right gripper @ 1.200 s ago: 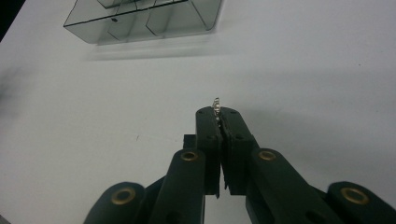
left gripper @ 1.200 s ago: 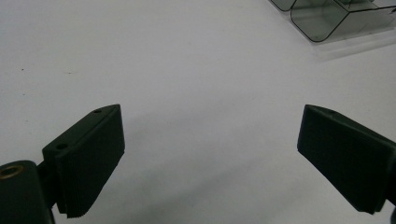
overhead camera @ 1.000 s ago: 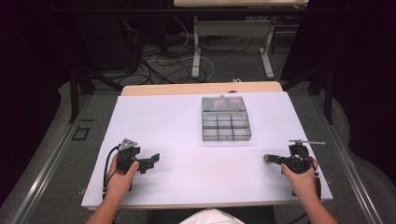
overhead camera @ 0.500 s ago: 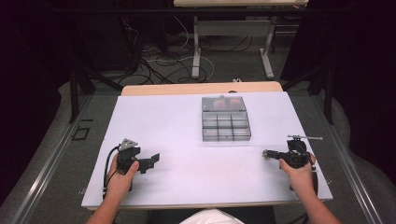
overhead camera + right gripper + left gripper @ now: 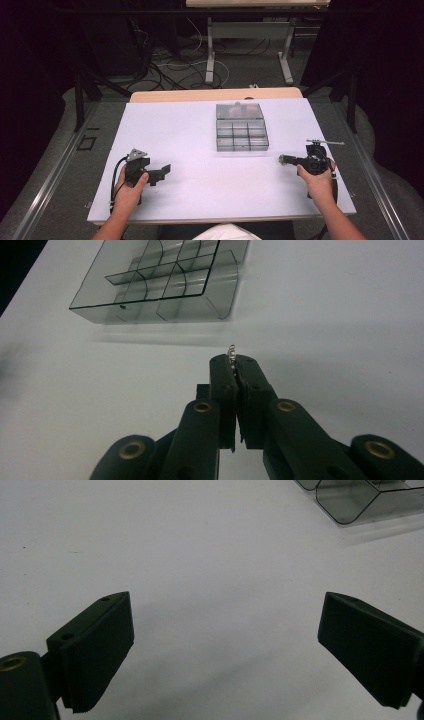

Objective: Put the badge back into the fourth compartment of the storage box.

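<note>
The right gripper (image 5: 234, 360) pinches a small metal piece (image 5: 231, 350) at its jaw tips; any slackening could drop it short of the divided clear box (image 5: 165, 282) ahead. The left gripper (image 5: 225, 650) gapes empty.

Bright white table (image 5: 200, 150), dark surroundings, perhaps slightly soft focus

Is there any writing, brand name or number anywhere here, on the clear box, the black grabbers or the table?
None can be read.
Compartment box: clear smoky plastic, no label seen.
Left gripper and right gripper: plain black jaws, only brass rivets, no lettering.
White table top: blank.
Small metal part pinched by the right gripper: too small to show any marking.
</note>
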`<state>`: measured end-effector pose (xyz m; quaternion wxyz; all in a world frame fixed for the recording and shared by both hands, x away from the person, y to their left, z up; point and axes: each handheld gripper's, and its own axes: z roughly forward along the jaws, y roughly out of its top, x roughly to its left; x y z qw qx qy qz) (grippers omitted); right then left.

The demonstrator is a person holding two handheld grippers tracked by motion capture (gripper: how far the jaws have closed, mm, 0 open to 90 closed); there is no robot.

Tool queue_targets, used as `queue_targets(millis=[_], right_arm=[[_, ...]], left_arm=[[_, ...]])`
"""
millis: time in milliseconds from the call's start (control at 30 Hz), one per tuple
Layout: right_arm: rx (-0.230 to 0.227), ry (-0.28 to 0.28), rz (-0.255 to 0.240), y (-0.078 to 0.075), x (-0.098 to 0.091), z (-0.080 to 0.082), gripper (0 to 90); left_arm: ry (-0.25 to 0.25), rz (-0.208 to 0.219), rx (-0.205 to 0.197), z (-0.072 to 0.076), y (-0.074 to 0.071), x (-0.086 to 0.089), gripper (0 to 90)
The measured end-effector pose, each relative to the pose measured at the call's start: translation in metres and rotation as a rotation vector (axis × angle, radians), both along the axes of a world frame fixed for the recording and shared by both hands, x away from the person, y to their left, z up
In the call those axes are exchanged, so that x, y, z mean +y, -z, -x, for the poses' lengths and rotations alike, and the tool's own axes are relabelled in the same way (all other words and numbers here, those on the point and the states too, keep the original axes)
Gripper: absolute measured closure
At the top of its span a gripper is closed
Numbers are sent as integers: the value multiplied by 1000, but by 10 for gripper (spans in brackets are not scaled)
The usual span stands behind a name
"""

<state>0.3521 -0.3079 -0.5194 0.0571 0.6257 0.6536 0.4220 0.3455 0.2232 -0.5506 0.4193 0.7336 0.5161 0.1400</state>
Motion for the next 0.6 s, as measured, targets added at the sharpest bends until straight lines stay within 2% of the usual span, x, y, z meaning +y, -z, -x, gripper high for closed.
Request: queue_targets(millis=[333,467,600], right_arm=[[-29,-13,-24,-8,11,-8,876],[-46,-37,-12,-12,17,-12,876],[-48,-44,-20,-14,21,-14,876]], left_arm=[[6,-2,0,0,0,0,75],[4,0,-2,0,0,1,76],[10,-7,-5,0,0,1,76]])
